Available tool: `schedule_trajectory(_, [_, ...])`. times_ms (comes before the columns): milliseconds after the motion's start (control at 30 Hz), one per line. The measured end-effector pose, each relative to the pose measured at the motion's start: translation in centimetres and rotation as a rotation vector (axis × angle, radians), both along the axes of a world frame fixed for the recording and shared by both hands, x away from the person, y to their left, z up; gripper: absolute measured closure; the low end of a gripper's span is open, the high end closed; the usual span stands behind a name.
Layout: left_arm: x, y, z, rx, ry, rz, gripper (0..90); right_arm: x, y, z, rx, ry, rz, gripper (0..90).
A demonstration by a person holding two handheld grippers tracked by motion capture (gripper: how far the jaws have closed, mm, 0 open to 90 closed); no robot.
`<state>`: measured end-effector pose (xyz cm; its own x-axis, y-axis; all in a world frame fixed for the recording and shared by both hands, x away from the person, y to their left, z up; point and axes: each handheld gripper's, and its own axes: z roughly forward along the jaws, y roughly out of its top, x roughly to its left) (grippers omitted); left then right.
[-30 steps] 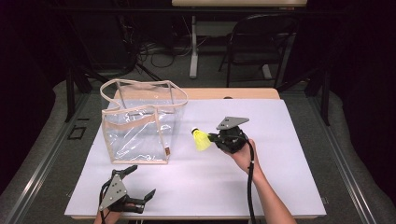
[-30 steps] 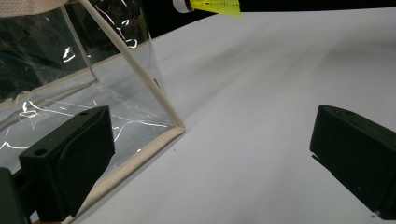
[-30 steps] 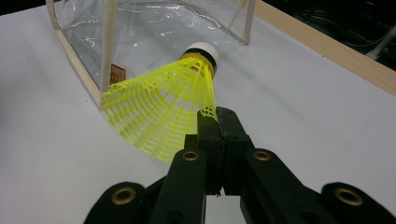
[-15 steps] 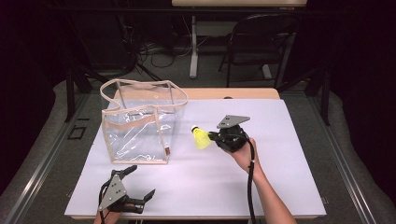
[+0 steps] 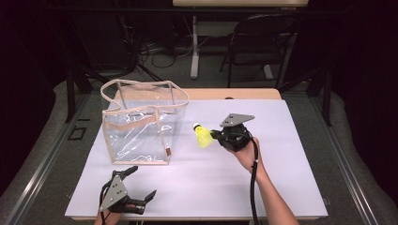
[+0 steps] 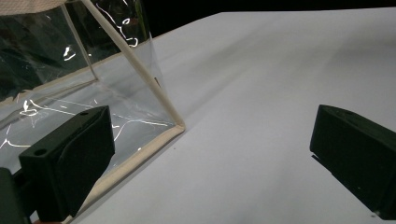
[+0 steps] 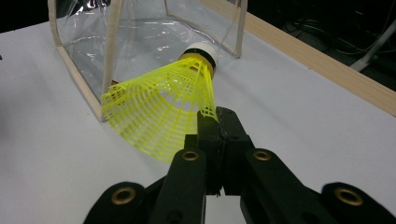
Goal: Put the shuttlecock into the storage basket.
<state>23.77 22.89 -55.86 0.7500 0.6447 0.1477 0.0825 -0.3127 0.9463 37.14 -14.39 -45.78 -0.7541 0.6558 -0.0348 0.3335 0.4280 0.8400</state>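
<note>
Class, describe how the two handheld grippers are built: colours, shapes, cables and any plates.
Both grippers, left and right, are black with two blocky jaws. Each carries a grey three-cornered plate with small holes. A black cable trails from the right one. The forearms are bare.

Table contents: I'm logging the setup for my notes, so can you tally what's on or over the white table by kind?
Clear bag: 1
Yellow shuttlecock, pinched by its skirt in the right gripper: 1
Handheld grippers, counting the left gripper with jaws apart: 2
Total: 4
</note>
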Motion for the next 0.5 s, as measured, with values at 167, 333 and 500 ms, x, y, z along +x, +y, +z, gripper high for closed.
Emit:
schedule_trajectory(167, [0.00, 0.02, 0.01, 0.000, -0.001, 0.003, 0.0, -0.11, -0.11, 0.28, 0.002, -0.004, -0.001, 89.4])
schedule_trajectory(333, [-0.03, 0.03, 0.03, -0.001, -0.002, 0.003, 0.0, -0.19, -0.14, 0.53, 0.004, -0.006, -0.003, 89.3])
schedule_trajectory(500, [-0.03, 0.11, 0.05, 0.000, -0.003, 0.004, 0.0, -0.18, -0.22, 0.80, 0.004, -0.009, -0.008, 89.3])
